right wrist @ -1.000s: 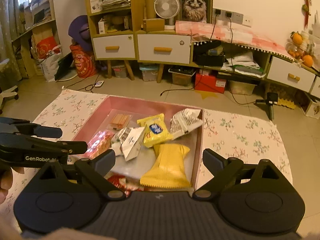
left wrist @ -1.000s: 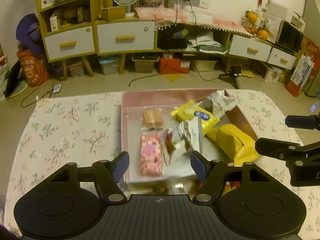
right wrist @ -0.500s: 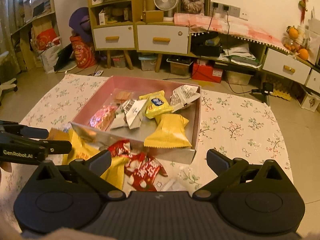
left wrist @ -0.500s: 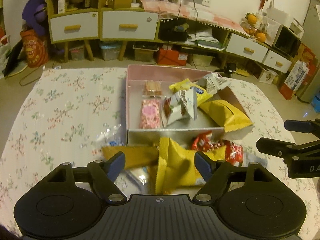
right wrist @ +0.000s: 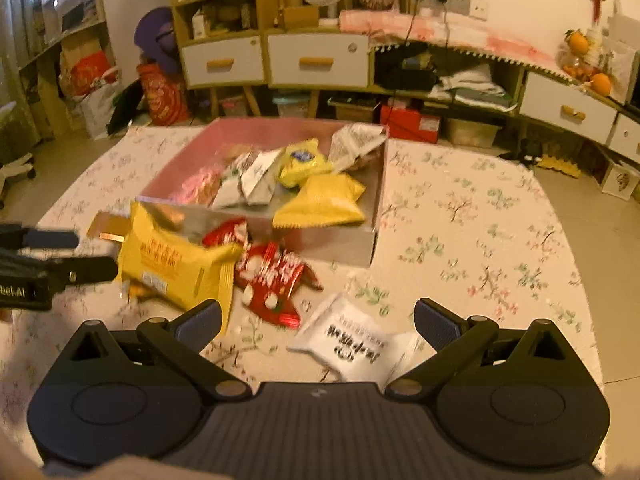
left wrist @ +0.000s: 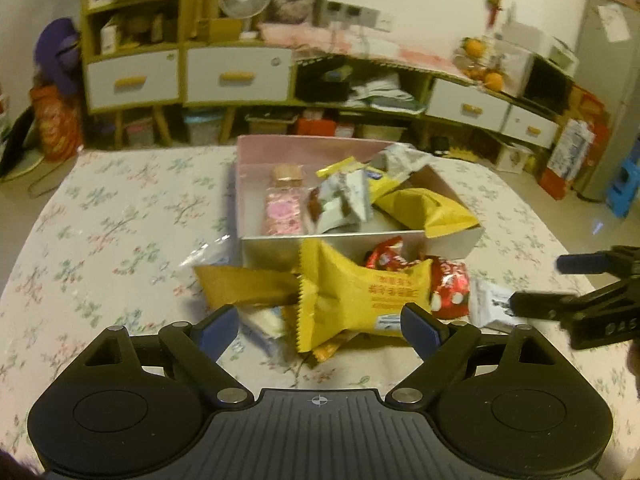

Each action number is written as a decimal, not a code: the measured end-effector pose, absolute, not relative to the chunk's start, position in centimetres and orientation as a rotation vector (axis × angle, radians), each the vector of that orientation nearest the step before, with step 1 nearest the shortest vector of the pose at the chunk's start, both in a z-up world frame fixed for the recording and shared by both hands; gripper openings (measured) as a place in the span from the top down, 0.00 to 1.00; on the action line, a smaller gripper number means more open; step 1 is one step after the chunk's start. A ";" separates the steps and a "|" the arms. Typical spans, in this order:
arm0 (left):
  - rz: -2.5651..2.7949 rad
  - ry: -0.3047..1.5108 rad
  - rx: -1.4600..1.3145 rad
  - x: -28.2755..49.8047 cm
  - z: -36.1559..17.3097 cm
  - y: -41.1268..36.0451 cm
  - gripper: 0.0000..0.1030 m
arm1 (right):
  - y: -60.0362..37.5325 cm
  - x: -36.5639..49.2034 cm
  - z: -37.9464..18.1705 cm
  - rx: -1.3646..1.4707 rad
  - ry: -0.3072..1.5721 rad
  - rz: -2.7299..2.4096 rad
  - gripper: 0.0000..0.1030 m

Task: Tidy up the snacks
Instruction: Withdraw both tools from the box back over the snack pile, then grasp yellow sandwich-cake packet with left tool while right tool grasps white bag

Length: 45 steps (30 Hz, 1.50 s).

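Hovering over the flowered tabletop (left wrist: 120,216), your left gripper (left wrist: 320,326) has its fingers spread wide, and they have just been opening further; the large yellow packet (left wrist: 360,292) lies on the cloth beyond and between the blue pads, with neither pad pressing on it. Your right gripper (right wrist: 318,322) also has its fingers spread wide with nothing pinched, having just been opening too; a white packet with dark print (right wrist: 352,344) lies on the tabletop between its pads and close to the camera. You have the pink-lined box (left wrist: 244,200) sitting toward the far side of the tabletop, already holding several snacks: a pink packet (left wrist: 282,216) by the left wall, a biscuit-coloured one behind it, silver-and-white wrappers (left wrist: 340,204) in the middle, and a yellow pouch (left wrist: 424,210) draped toward the right wall. Loose snacks lie in a heap just in front of the box's near wall: the large yellow packet on top, a tan packet (left wrist: 244,284) under its left end, and red packets with white spots (right wrist: 272,280) to its right. From the left wrist view, your right gripper shows at the right edge, near the white packet.
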<state>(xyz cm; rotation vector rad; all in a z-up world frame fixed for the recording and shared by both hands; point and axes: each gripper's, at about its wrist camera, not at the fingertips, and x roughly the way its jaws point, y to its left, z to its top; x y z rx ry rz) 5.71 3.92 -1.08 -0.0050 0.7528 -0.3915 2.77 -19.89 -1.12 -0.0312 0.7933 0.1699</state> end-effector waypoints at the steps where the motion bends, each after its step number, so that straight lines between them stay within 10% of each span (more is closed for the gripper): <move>1: -0.408 0.748 -0.007 5.8 -1.1 3.8 0.13 | -19.9 2.8 -1.4 -0.043 0.802 0.188 0.00; 15: -0.666 0.625 0.212 6.9 -0.3 -1.8 0.13 | -21.6 3.6 -4.1 -0.163 0.806 0.335 0.00; 45: -0.630 0.937 0.346 4.8 -4.5 -2.3 0.17 | -20.7 1.5 -3.6 -0.138 0.878 0.582 0.10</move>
